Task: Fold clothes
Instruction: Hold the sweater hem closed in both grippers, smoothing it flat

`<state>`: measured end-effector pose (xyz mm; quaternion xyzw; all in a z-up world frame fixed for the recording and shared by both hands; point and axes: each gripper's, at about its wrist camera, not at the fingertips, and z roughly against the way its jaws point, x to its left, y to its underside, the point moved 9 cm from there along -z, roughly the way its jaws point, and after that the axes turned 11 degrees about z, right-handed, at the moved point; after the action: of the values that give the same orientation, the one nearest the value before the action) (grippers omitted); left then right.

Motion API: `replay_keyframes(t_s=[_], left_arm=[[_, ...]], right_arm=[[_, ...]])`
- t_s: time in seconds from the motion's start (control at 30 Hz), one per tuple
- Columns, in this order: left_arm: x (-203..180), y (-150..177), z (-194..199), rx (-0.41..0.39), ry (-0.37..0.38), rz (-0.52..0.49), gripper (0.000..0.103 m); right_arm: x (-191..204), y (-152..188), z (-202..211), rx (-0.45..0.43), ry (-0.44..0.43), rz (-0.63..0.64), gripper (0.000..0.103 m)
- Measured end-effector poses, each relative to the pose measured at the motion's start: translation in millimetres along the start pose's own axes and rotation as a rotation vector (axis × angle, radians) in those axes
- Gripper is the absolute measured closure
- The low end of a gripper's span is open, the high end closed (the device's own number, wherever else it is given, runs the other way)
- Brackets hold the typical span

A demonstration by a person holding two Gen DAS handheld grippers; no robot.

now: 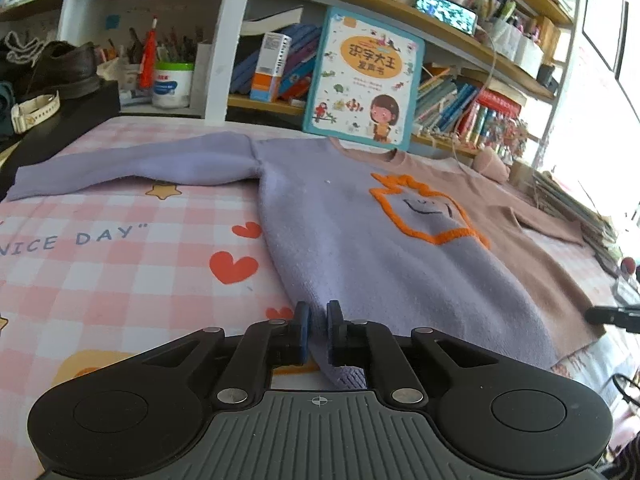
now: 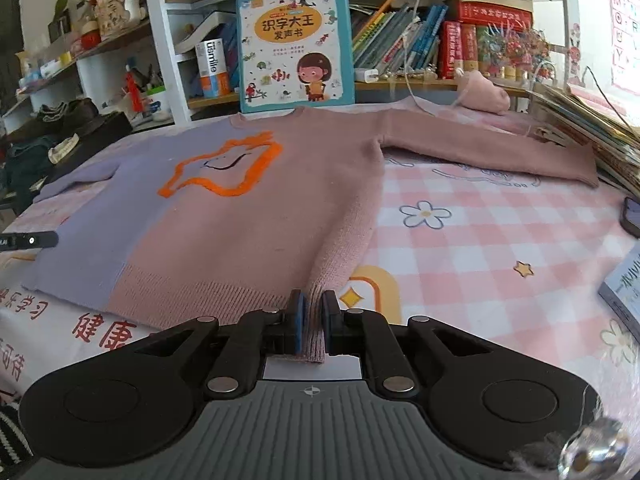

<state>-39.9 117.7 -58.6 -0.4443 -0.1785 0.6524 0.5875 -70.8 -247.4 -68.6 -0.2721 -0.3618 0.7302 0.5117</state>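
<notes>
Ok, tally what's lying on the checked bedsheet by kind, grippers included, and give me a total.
Sweater, half lilac, half pink, spread flat: 1
Grippers pinching its hem: 2, the left gripper on the lilac corner and the right gripper on the pink corner
Phone, dark, at the right edge of the right wrist view: 1
Book, only partly in view, near the phone: 1
Total: 5

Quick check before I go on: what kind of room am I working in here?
Most likely a child's bedroom or study corner at home. The sweater lies on a pink checked sheet printed with hearts and flowers, a children's picture book leans against crowded bookshelves behind it.
</notes>
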Motion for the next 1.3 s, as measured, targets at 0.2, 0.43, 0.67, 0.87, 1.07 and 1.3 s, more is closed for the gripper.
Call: replay_keyframes(t_s=[0.2,0.43,0.67,0.87,1.07,1.3], left_arm=[[-3,2,2,0.010,0.008,-0.008,0.096],[-5,2,1,0.015,0.018,-0.009,0.096],[-6,3,0,0.014,0.024,-0.011,0.096],[-7,4,1,0.014,0.020,-0.025,0.096],[-8,5,2,0.012,0.015,-0.037,0.095],[-9,2,6,-0.007,-0.005,-0.065,0.090]], right_arm=[[-3,3,3,-0.001,0.028,0.011,0.094],[-8,3,3,-0.005,0.057,0.010,0.094],[-7,4,4,-0.002,0.071,0.031,0.094],[-7,4,4,-0.002,0.069,0.029,0.094],[-7,4,4,-0.004,0.068,0.023,0.094],[-8,3,5,0.000,0.078,0.018,0.091]])
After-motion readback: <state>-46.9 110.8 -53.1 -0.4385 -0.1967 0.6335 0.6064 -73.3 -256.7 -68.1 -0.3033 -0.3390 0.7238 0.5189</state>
